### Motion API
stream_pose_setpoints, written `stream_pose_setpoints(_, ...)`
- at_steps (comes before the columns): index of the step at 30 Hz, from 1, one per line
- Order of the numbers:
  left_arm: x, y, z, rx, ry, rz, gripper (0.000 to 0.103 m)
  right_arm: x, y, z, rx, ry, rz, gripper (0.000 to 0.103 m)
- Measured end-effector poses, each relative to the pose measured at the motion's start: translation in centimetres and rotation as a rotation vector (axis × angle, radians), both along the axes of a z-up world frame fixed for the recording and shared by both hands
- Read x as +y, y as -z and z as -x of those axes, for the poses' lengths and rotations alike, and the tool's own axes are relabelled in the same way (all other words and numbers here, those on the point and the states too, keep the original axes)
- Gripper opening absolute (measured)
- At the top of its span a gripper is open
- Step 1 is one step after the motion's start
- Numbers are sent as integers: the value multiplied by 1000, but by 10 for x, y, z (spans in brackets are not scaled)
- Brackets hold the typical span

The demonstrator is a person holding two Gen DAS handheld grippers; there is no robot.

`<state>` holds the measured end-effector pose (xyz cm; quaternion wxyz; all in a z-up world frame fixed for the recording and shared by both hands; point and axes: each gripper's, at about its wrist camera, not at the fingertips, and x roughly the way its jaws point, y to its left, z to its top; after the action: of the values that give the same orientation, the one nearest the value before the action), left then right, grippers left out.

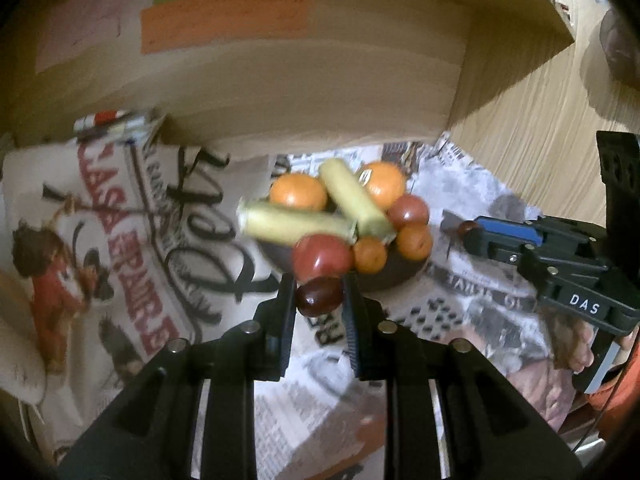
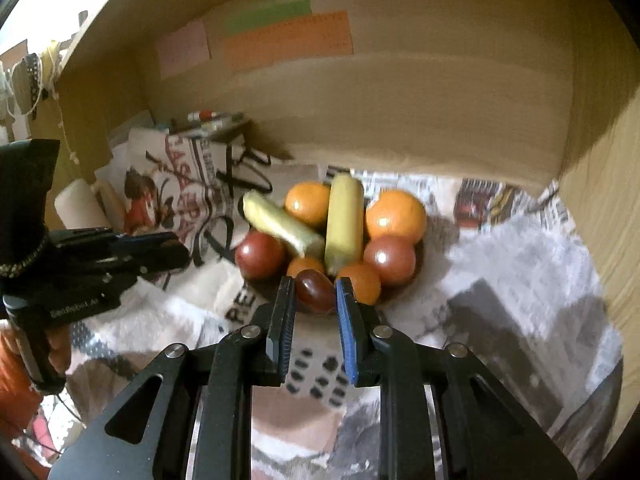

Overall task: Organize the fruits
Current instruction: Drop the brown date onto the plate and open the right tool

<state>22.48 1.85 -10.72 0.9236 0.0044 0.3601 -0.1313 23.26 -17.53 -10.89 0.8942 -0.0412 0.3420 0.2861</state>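
A dark bowl (image 1: 384,280) holds two bananas (image 1: 352,196), oranges (image 1: 298,192) and red apples (image 1: 322,256); it also shows in the right wrist view (image 2: 400,292). My left gripper (image 1: 319,296) is shut on a small dark red fruit (image 1: 319,298) just in front of the bowl. My right gripper (image 2: 315,292) is shut on another small dark red fruit (image 2: 315,290) at the bowl's near rim. The right gripper also shows in the left wrist view (image 1: 466,229), right of the bowl, with the fruit at its tips. The left gripper appears at the left of the right wrist view (image 2: 176,254).
Newspaper (image 1: 472,184) covers the shelf floor. A printed cloth bag (image 1: 140,232) lies left of the bowl. The wooden back wall (image 1: 280,92) carries coloured paper notes (image 1: 224,20). A wooden side wall (image 2: 600,200) stands at the right.
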Motion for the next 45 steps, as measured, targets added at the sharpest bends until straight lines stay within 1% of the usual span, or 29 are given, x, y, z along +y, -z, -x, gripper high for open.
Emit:
stream_pose_setpoints(8,-18,-15,-24,-38,36,-1,22,5,-15,-20,-44,0,-13,19)
stream_pose_setpoints(14,-27,-19,-47,-50,52,14,22,9,-12,-37,-51,1,-3,19)
stream_pose_setpoints(19,-38,-5,-65,-20,67,0,22,10,4,-56,-3,0,16,19)
stream_pose_setpoints(26,-44,28,-88,47,60,-18,23,15,33,-75,81,-5,52,20)
stream_pose_setpoints(29,-42,37,-94,81,54,-13,27,16,32,-73,64,-12,65,22)
stream_pose_setpoints(30,-41,38,-94,80,51,-2,33,17,32,-72,64,-16,65,23)
stream_pose_setpoints(31,-40,37,-94,80,44,0,47,17,32,-72,66,-21,62,26)
stream_pose_setpoints(33,-37,34,-90,55,19,0,52,18,32,-72,67,-27,61,28)
stream_pose_setpoints(35,-35,30,-87,48,16,7,52,18,31,-71,64,-22,60,34)
stream_pose_setpoints(39,-28,14,-76,15,-12,25,52,14,21,-68,43,-6,38,34)
stream_pose_setpoints(41,-23,3,-66,-21,-33,29,52,9,9,-62,21,7,12,34)
stream_pose_setpoints(45,-14,-28,-37,-119,-71,39,52,0,-18,-44,-42,28,-41,34)
